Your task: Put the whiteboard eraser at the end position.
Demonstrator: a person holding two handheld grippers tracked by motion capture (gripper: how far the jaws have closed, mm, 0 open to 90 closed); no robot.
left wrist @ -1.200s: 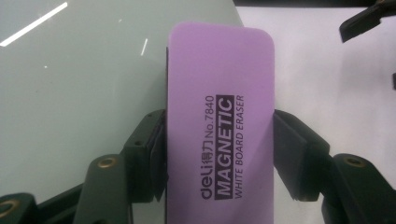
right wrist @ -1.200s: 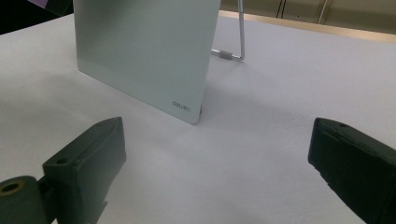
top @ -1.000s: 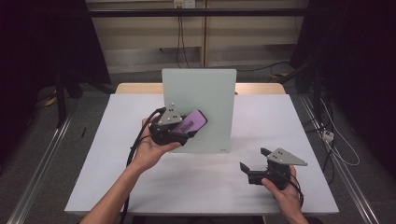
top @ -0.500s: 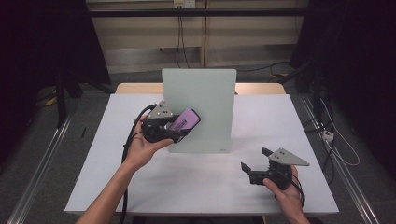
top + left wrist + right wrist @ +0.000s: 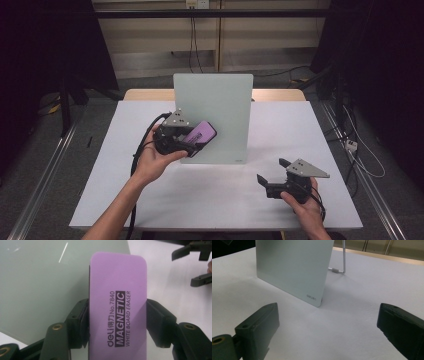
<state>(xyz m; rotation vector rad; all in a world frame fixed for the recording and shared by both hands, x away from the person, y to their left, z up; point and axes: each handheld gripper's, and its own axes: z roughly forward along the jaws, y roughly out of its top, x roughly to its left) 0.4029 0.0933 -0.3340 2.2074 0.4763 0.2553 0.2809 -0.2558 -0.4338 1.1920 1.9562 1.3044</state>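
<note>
Left gripper (image 5: 196, 145) shifted toward 9 o'clock on board (image 5: 220, 100) | jaws clamped purple eraser (image 5: 117, 305) | right gripper (image 5: 272, 172) spread, empty, at 4 o'clock

A lab-like recording room: a white table (image 5: 215, 195) alone on grey floor (image 5: 45, 150), dark curtains (image 5: 45, 45) on both sides, cables (image 5: 192, 35) along the bare back wall (image 5: 150, 40)

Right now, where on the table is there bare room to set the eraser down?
The near strip of the table between the left hand-held gripper and the right hand-held gripper is bare. So is the stretch right of the board. It is crowded at the board's lower left, where the eraser sits clamped.
</note>
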